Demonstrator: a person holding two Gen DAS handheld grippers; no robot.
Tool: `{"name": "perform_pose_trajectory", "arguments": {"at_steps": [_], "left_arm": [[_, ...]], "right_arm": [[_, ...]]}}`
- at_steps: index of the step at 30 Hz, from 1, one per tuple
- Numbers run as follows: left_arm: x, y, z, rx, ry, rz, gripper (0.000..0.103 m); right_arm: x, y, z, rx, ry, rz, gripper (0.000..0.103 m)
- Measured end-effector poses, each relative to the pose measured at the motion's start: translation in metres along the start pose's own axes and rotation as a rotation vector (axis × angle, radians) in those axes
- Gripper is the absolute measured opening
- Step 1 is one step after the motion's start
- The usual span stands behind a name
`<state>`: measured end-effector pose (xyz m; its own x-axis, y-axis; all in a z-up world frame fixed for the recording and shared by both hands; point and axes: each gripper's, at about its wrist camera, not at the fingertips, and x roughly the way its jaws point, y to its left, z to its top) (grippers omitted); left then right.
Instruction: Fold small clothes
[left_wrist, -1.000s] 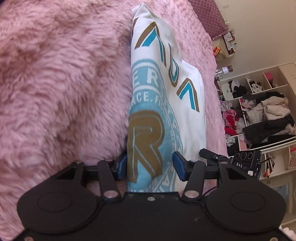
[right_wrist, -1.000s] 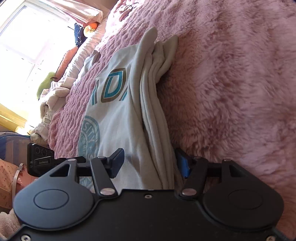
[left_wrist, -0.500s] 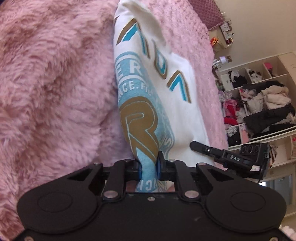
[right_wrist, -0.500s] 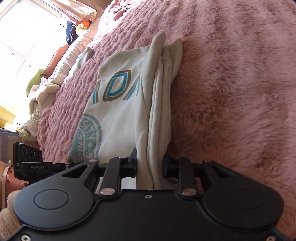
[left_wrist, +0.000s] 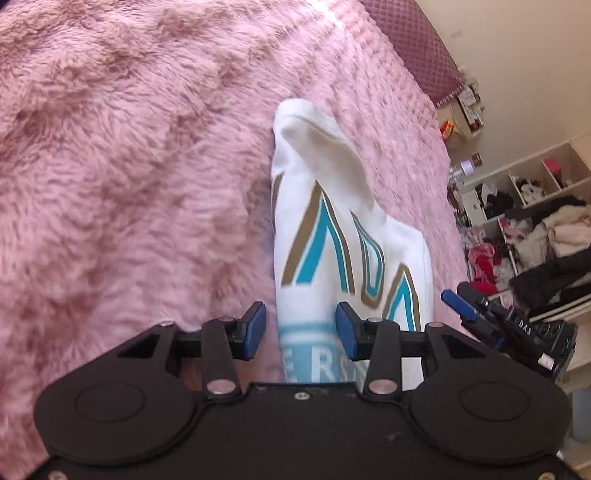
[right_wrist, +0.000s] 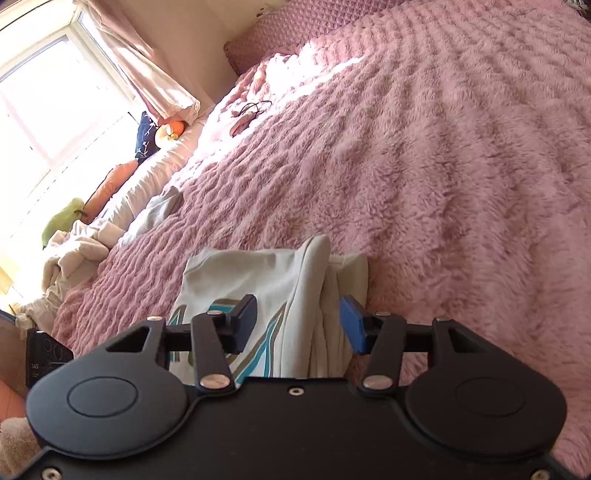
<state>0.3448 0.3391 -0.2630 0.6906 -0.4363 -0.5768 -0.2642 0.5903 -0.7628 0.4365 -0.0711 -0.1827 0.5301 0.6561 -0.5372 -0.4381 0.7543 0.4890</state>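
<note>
One folded shirt (left_wrist: 343, 240) (on pink blanket (left_wrist: 129, 166)) lies between two grippers' wide-spread fingers (left_wrist: 253, 330).

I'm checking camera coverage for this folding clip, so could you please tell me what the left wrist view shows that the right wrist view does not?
Only the left wrist view shows the cluttered white shelves stuffed with clothes, and the other claw at the shirt's far side.

Only the right wrist view shows the bright window, the pink curtain, a pile of pale laundry and the shirt's stacked folded edges.

Both show the white printed shirt on the pink fluffy bedspread, with open claw pads either side.
</note>
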Motion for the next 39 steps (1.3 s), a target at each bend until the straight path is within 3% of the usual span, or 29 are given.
{"name": "perform_pose_trajectory", "arguments": {"at_steps": [4, 6, 7, 8, 9, 11, 13, 15, 18, 20, 23, 26, 28, 30, 33, 34, 35, 39], "left_arm": [[0.026, 0.015, 0.040, -0.146, -0.087, -0.065, 0.042], [0.033, 0.019, 0.053, -0.193, -0.138, -0.095, 0.040], [0.032, 0.018, 0.058, -0.207, -0.174, -0.108, 0.033], [0.031, 0.016, 0.060, -0.197, -0.206, -0.131, 0.006], [0.028, 0.013, 0.067, -0.157, -0.246, -0.155, 0.000], [0.030, -0.001, 0.076, -0.078, -0.290, -0.129, 0.000], [0.041, 0.003, 0.081, -0.066, -0.268, -0.044, 0.000], [0.055, 0.011, 0.082, -0.078, -0.218, 0.001, 0.006], [0.045, 0.016, 0.081, -0.109, -0.214, -0.027, 0.010], [0.026, 0.009, 0.078, -0.086, -0.227, -0.002, 0.024], [-0.006, -0.012, 0.069, 0.019, -0.228, 0.006, 0.029], [-0.038, -0.040, 0.038, 0.131, -0.209, 0.022, 0.032], [-0.051, -0.058, 0.008, 0.199, -0.181, 0.016, 0.034], [-0.052, -0.065, -0.021, 0.226, -0.139, 0.009, 0.035], [-0.040, -0.064, -0.049, 0.274, -0.103, 0.057, 0.037], [-0.032, -0.058, -0.058, 0.278, -0.103, 0.070, 0.038], [-0.025, -0.053, -0.061, 0.292, -0.101, 0.080, 0.038], [-0.007, -0.058, -0.070, 0.398, -0.095, 0.145, 0.038]], "right_arm": [[0.044, -0.003, 0.016, -0.002, 0.020, -0.048, 0.046], [0.059, -0.003, 0.017, -0.009, 0.036, -0.071, 0.013], [0.061, -0.002, 0.018, -0.010, 0.039, -0.082, 0.007], [0.059, -0.001, 0.020, 0.003, 0.021, -0.076, 0.007], [0.054, 0.000, 0.021, 0.012, -0.006, -0.059, 0.007], [0.046, 0.000, 0.018, 0.006, -0.059, -0.092, 0.006], [0.058, -0.017, 0.012, 0.030, -0.013, -0.124, 0.004], [0.071, -0.038, 0.003, 0.075, 0.021, -0.136, 0.005], [0.067, -0.054, -0.001, 0.173, 0.004, -0.079, 0.007], [0.055, -0.044, 0.000, 0.152, -0.018, -0.087, 0.018], [0.031, -0.017, 0.003, 0.058, -0.066, -0.103, 0.026], [0.008, 0.013, -0.004, -0.026, -0.071, 0.004, 0.026], [0.004, 0.032, -0.015, -0.100, -0.025, 0.029, 0.026], [0.007, 0.042, -0.028, -0.149, 0.017, 0.011, 0.026], [0.020, 0.035, -0.043, -0.214, 0.049, -0.112, 0.024], [0.025, 0.028, -0.046, -0.209, 0.060, -0.127, 0.014], [0.029, 0.019, -0.047, -0.182, 0.066, -0.123, 0.011], [0.020, 0.007, -0.043, -0.065, 0.073, -0.097, 0.011]]}}
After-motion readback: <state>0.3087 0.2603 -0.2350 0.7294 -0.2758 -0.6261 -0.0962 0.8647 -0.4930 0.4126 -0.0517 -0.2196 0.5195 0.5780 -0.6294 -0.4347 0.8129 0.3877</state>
